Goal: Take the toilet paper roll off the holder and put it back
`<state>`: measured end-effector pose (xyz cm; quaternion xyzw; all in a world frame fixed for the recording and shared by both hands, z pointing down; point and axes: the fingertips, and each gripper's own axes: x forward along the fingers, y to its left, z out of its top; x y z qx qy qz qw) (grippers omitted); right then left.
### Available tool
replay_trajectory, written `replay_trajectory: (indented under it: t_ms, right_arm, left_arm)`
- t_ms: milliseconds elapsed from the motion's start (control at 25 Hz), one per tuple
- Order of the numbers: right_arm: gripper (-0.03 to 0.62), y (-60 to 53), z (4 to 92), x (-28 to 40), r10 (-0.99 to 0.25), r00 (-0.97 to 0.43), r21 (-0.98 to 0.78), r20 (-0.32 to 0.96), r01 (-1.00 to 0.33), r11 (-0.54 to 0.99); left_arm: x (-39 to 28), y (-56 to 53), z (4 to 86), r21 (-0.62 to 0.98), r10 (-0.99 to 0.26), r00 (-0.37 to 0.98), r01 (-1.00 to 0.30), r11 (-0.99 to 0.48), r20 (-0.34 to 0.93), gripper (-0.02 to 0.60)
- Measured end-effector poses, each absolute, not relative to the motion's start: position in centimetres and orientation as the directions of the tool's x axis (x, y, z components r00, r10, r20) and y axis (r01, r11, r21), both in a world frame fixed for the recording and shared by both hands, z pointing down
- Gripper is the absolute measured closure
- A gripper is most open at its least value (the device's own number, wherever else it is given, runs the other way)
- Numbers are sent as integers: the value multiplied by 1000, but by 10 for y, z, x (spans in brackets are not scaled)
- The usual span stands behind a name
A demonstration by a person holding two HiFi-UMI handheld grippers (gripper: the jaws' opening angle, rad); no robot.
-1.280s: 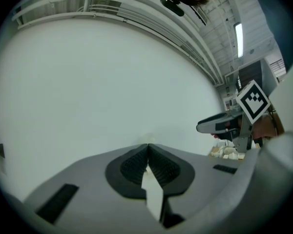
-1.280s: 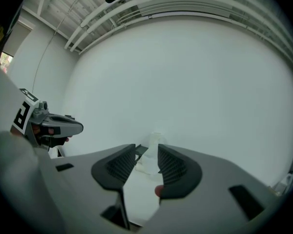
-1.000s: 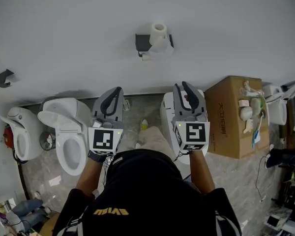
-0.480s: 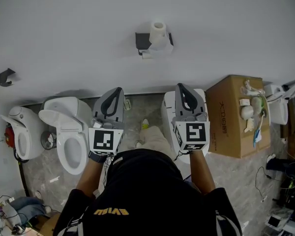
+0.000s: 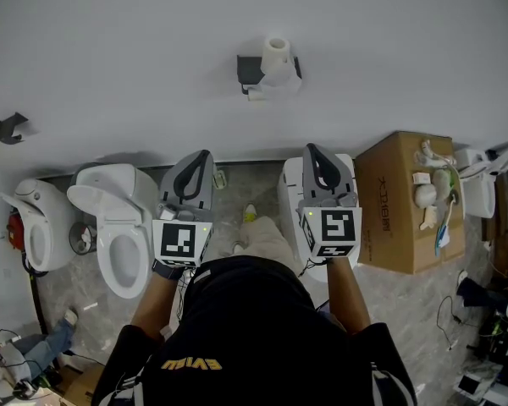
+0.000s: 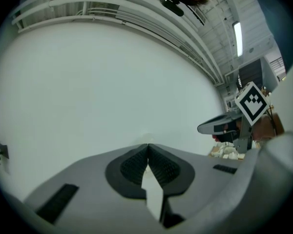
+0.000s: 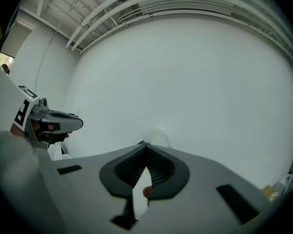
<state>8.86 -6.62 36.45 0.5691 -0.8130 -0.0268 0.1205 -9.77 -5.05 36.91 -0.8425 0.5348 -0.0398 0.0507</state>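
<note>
Pre-grasp stage, I'd judge: the toilet paper roll (image 5: pixel 276 55) is sitting on the holder (image 5: pixel 253 70), mounted on the far white wall (image 5: pixel 110 49), well apart from both tools, nothing lifted yet. The left tongs (image 5: pixel 205 154) are showing jaws pressed together and empty; the right tongs (image 5: pixel 311 149) are likewise closed with nothing between them. Both are hanging near the person's body, above the toilet (image 5: pixel 121 227) and beside the cardboard box (image 5: pixel 402 201). Next move is probably calling for a reach far toward the wall, opening one pair of jaws wide enough to span the roll. In the right gripper view the roll is only showing as a faint pale blob just past the tips; the holder's bar and how the roll is seated are too small to make out.
</note>
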Motion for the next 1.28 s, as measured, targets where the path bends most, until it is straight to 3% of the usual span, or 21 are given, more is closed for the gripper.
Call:
replay_trajectory:
  t_ms: [800, 1280]
  right_arm:
    - [605, -56, 368, 85, -922, -319, 219, 218, -905, 365]
    - [603, -70, 354, 80, -870, -448, 216, 207, -846, 487]
  left_arm:
    - [-103, -40, 370, -86, -908, 418, -905, -417, 3, 569]
    - [-137, -28, 423, -5, -953, 297, -955, -298, 50, 569]
